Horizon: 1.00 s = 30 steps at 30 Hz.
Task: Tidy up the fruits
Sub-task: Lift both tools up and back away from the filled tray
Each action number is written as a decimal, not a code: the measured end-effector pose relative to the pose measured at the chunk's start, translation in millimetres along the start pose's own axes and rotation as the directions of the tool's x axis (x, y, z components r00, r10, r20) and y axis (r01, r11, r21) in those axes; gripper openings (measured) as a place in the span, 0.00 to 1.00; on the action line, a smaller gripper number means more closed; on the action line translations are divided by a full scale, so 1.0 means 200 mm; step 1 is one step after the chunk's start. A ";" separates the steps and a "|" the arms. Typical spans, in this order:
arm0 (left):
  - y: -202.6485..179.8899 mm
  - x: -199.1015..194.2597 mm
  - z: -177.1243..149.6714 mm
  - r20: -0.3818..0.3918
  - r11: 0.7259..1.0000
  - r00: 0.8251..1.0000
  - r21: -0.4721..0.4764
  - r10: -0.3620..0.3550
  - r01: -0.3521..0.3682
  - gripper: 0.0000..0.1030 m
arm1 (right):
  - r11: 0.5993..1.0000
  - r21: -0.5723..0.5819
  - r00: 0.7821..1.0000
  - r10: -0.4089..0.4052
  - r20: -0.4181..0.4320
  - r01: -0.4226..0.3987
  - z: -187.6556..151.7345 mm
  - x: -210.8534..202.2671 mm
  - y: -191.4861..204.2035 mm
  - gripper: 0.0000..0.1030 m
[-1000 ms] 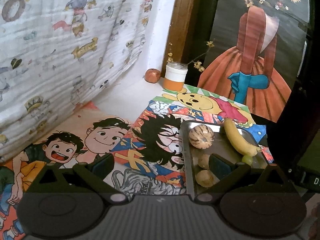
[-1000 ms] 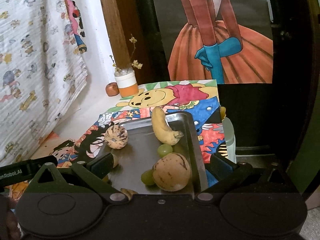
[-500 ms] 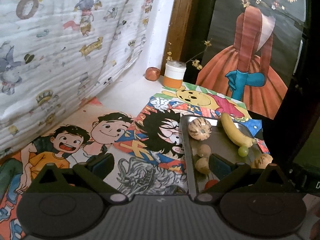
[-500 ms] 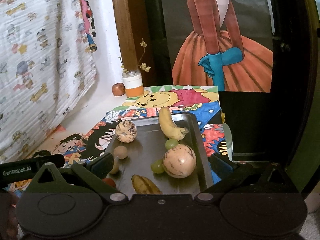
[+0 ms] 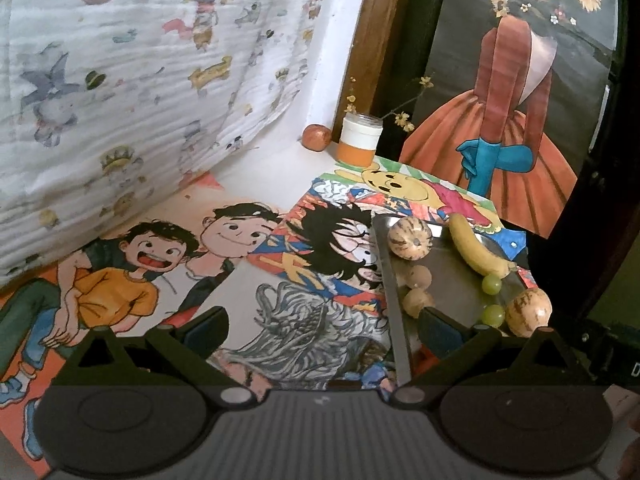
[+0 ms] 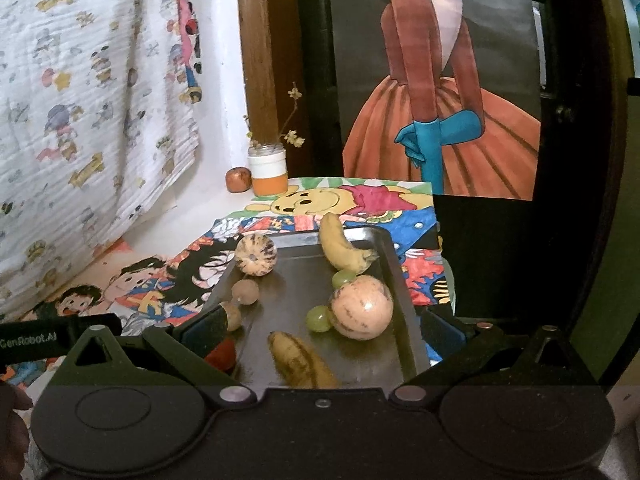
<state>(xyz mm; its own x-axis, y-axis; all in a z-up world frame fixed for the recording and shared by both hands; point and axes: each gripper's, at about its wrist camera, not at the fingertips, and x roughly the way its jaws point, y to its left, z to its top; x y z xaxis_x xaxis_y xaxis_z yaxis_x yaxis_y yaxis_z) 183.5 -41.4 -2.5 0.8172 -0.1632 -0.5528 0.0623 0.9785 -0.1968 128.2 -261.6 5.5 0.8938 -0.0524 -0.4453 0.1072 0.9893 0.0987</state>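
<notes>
Both grippers, left gripper (image 5: 320,326) and right gripper (image 6: 320,326), hover with jaws spread and empty; the fruits lie gathered on the metal tray (image 6: 292,280), which contains them, near banana (image 6: 300,360) closest.

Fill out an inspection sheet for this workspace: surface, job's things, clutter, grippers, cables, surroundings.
Surface: white top mostly covered by cartoon drawings.
Job's things: metal tray holding two striped melons, two bananas, two grapes, two small brown fruits and a red fruit, partly hidden.
Clutter: jar with dried sprigs and a reddish fruit beside it, far from the tray.
Grippers: left gripper open, empty, over the drawings; right gripper open, empty, over the tray's near end.
Cables: nothing seen.
Surroundings: printed cloth on the left, wooden post, painting of a figure in an orange dress behind.
</notes>
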 end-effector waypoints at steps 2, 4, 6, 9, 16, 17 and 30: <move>0.02 -0.01 -0.01 -0.002 1.000 1.000 -0.008 0.002 -0.002 1.00 | 1.000 0.000 1.000 0.004 -0.004 -0.004 -0.02 -0.01 0.02 0.99; 0.03 -0.02 -0.02 -0.004 1.000 1.000 -0.013 0.006 -0.006 1.00 | 1.000 0.001 1.000 0.007 -0.001 -0.007 -0.04 -0.03 0.03 0.99; 0.04 -0.03 -0.03 -0.005 1.000 1.000 -0.014 0.010 -0.010 1.00 | 1.000 0.002 1.000 0.010 0.007 -0.010 -0.06 -0.05 0.04 0.99; 0.06 -0.05 -0.06 -0.001 1.000 1.000 -0.015 0.015 -0.015 1.00 | 1.000 0.003 1.000 0.008 0.023 -0.008 -0.09 -0.08 0.05 0.99; 0.06 -0.07 -0.11 0.011 1.000 1.000 -0.008 0.015 -0.015 1.00 | 1.000 0.014 0.997 0.012 0.072 -0.013 -0.13 -0.11 0.06 0.99; 0.06 -0.07 -0.12 0.012 1.000 1.000 -0.007 0.016 -0.016 1.00 | 1.000 0.016 0.997 0.014 0.075 -0.015 -0.14 -0.12 0.06 0.99; 0.07 -0.14 -0.17 0.057 0.999 0.998 0.012 0.030 -0.031 1.00 | 0.999 0.030 0.995 0.024 0.098 -0.027 -0.21 -0.16 0.05 1.00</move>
<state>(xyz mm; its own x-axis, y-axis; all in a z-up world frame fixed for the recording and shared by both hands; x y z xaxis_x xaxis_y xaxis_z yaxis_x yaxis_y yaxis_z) 141.8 -28.1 -17.0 0.8502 -0.1259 -0.5112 0.0435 0.9845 -0.1701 82.0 -245.2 -16.7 0.9344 -0.0413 -0.3537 0.0958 0.9858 0.1379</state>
